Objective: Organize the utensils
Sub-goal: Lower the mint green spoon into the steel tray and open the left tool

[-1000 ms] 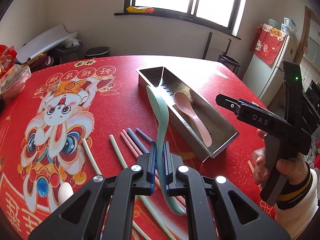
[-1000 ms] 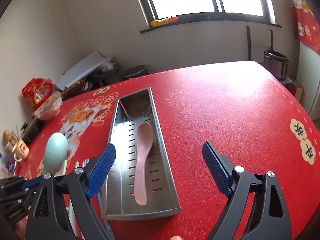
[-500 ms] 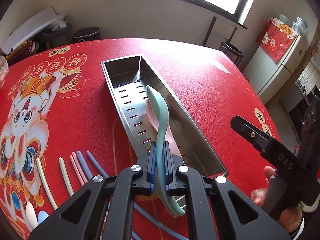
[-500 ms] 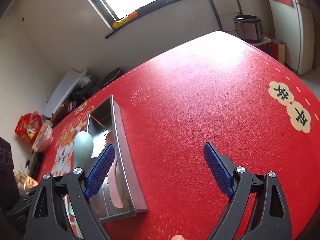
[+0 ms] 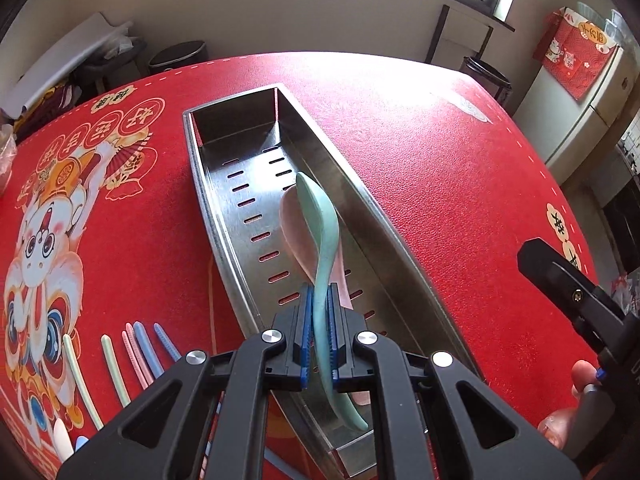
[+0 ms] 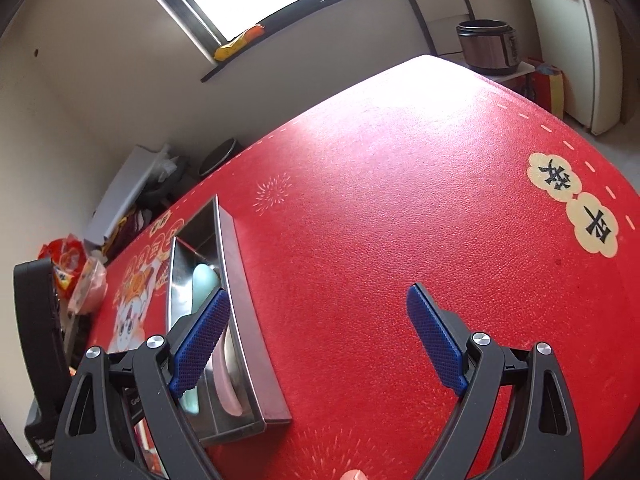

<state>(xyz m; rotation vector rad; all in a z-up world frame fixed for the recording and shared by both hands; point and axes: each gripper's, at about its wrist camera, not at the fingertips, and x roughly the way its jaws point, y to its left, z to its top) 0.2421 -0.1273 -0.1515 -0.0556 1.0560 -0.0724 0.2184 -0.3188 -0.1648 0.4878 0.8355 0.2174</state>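
Several loose chopsticks [image 5: 136, 354] lie on the red tablecloth [image 5: 440, 184] left of my left gripper [image 5: 319, 336], which clamps a green spoon [image 5: 322, 236] over the steel tray [image 5: 224, 240]; pink spoon [image 5: 290, 220] beneath. My right gripper [image 6: 320, 340], rightward, gapes with nothing between its pads.

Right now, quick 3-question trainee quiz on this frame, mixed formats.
1. True or false: the left gripper is shut on the mint-green spoon.
2. Multiple choice: what already lies in the steel utensil tray? A) a pink spoon B) a fork C) nothing
3. Fill in: the right gripper is ____ and holds nothing.

Key: 1 true. 2 A, the pink spoon lies under the green one. 3 open, over the red tablecloth.
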